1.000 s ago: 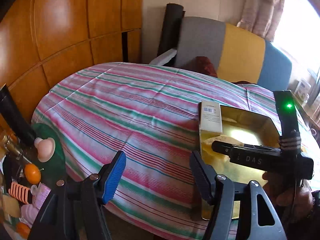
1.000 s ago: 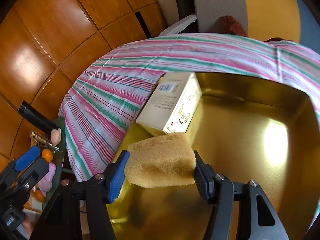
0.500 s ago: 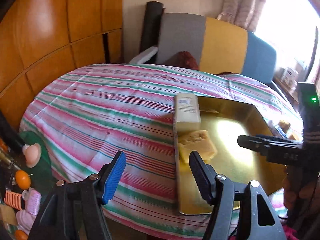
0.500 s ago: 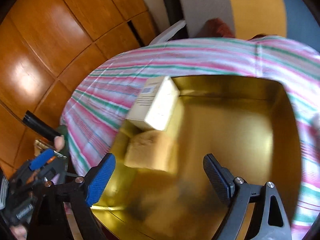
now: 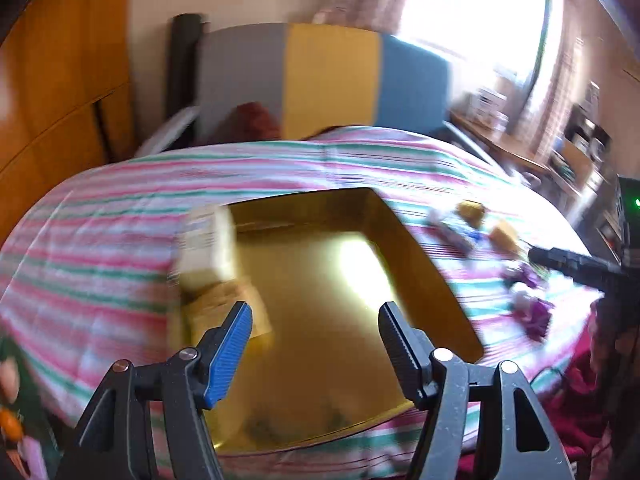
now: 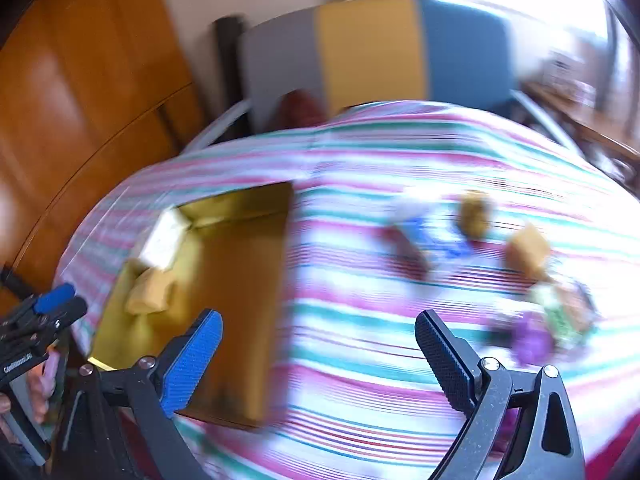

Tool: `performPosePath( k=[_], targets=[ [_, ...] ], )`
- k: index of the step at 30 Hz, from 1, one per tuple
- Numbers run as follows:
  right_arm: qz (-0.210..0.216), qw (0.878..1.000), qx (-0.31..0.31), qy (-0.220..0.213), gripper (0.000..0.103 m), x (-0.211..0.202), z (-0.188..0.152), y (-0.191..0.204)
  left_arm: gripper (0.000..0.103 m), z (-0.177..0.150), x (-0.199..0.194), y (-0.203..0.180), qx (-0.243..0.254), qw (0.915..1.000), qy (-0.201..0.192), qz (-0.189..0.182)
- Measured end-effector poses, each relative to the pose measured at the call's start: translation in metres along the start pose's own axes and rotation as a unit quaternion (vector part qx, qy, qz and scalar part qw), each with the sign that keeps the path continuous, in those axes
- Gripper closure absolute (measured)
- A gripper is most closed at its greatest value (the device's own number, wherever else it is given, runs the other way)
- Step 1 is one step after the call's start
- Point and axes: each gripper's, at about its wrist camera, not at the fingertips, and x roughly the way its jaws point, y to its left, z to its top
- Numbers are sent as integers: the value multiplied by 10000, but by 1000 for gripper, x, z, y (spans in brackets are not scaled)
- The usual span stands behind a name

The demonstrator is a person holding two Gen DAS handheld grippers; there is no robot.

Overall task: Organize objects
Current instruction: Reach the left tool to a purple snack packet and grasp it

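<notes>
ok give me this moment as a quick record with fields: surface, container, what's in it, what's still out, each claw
surface: striped tablecloth
container: gold tray
in tray: cream box, yellow sponge, both along its left side
still out: two more sponges, blue-and-white packet, purple items, all blurred
left claw: open, empty, over tray
right claw: jaws opening, nothing between them

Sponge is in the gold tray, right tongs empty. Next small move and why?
Probably carry the right tongs on toward the yellow sponge block lying loose on the striped cloth. Their jaws are opening with nothing between them, the gold tray already holds a box and a sponge, and that block looks the easiest piece outside it.
</notes>
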Motion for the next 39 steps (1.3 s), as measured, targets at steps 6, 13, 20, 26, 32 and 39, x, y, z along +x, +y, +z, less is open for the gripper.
performPosePath(
  k=[6,13,20,26,32,39],
  targets=[
    [-985,9876,1155,-411,4,-44,-8,-113,37,18,28,-87,751,9924,350,-913],
    [-771,9601,2621,-604,4,-52,-34,-199,50,12,79,-189,1305,9665,1200,-1857],
    [-435,9517,2890,-942,4,-57,-37,-206,58,-18,112,-258,1980,9394,1574,-2313],
    [-243,9519,2900,-965,4,-57,-38,-206,58,-27,132,-291,2204,9305,1736,-2356],
    [-143,9506,2948,-962,4,-54,-39,-208,59,-34,141,-311,2354,9295,1721,-2257],
    [-188,9584,2736,-791,9,-48,-36,-203,72,-34,128,-274,2131,9337,1562,-2418]
  ],
)
